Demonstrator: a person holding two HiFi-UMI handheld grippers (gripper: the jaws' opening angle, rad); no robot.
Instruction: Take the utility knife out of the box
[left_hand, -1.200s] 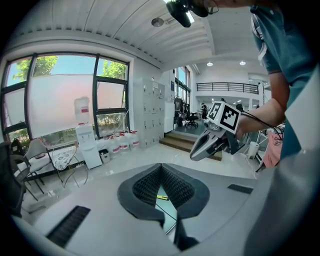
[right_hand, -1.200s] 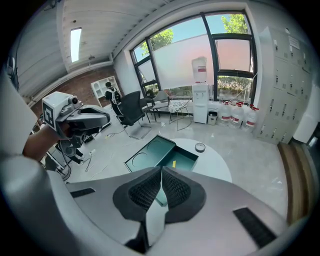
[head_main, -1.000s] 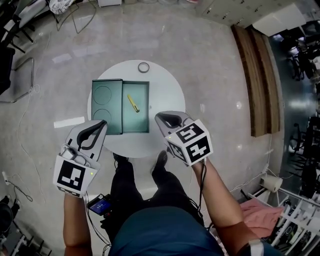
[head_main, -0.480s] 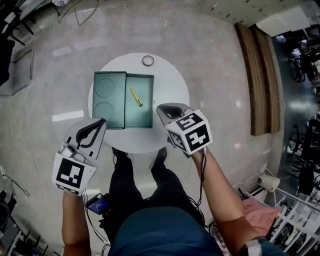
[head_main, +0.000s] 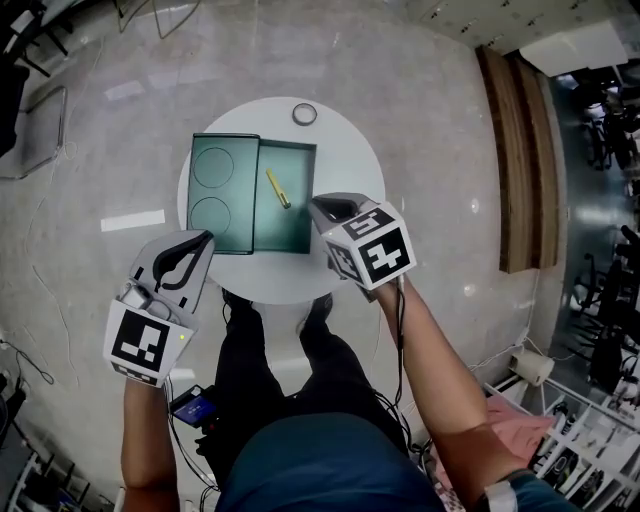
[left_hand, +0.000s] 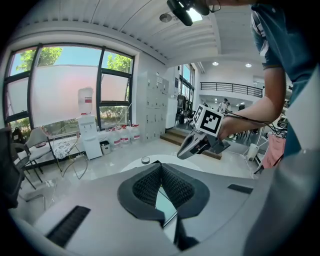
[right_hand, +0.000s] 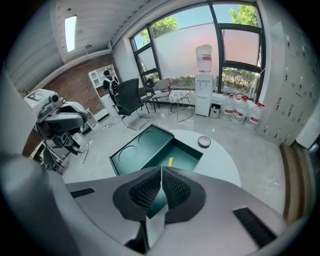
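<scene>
An open dark green box (head_main: 296, 228) rests on a round white table (head_main: 345, 165), its lid (head_main: 222, 190) folded out flat to the left. Inside the tray lies a yellow utility knife (head_main: 278, 188), also in the right gripper view (right_hand: 170, 161). My right gripper (head_main: 318, 208) hovers over the box's near right corner, shut and empty, pointing steeply down (right_hand: 161, 170). At the table's near left edge, just short of the lid, my left gripper (head_main: 202, 241) is held shut with nothing between its pads (left_hand: 160, 167).
A small roll of tape (head_main: 304, 114) lies on the table beyond the box. The person's legs and shoes (head_main: 318, 318) are right under the table's near edge. Chairs (right_hand: 131, 100) and a water dispenser (right_hand: 204, 75) stand by the windows, away from the table.
Both grippers have come down toward the table. The right one moved forward from the table's near edge to over the box's near right corner. The knife lies unmoved in the box.
</scene>
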